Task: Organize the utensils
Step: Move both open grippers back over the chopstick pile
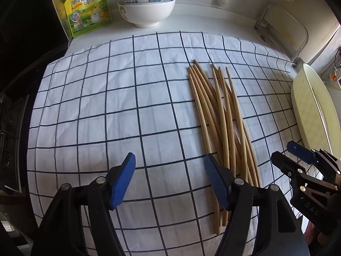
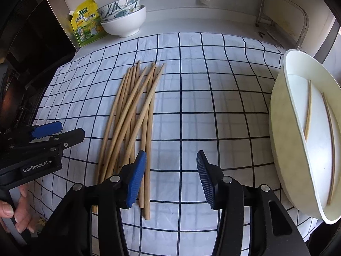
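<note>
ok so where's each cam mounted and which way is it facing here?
Left wrist: sits on the left gripper, looking forward over the checked cloth, left of the chopstick pile; shows its own open blue fingers, plus the right gripper at right.
Right wrist: sits on the right gripper, open, facing the cloth between the pile and the white tray holding two chopsticks; the left gripper and a hand show at left.
Shared: cloth, pile, stacked bowls, yellow-green pouch, tray.
</note>
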A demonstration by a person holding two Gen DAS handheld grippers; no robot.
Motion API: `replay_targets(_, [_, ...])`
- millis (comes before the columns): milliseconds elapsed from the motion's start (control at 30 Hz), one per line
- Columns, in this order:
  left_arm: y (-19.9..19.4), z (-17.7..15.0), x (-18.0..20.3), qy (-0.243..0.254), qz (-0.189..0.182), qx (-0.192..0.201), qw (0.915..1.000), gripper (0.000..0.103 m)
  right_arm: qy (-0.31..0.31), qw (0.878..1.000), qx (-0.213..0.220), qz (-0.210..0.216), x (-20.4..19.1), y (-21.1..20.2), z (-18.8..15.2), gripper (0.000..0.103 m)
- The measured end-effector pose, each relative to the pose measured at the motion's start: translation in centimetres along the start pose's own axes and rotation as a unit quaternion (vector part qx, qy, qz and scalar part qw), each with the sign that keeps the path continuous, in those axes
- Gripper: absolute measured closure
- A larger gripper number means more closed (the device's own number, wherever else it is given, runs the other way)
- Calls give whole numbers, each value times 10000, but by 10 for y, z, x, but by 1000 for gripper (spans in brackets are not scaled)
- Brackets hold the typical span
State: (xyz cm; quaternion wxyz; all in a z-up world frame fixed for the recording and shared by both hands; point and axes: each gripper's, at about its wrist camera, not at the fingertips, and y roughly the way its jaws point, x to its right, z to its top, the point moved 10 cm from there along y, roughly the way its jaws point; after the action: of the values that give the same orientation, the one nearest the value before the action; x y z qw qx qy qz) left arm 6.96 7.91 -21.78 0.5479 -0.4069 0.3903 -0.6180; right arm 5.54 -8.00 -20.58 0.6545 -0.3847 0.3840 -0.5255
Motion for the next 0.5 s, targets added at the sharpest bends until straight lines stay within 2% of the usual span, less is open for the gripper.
replay_targets(500, [20,-5,3,115,-53,-156,9998,37,-124,9997,-200,-110,-3,28,-4,56])
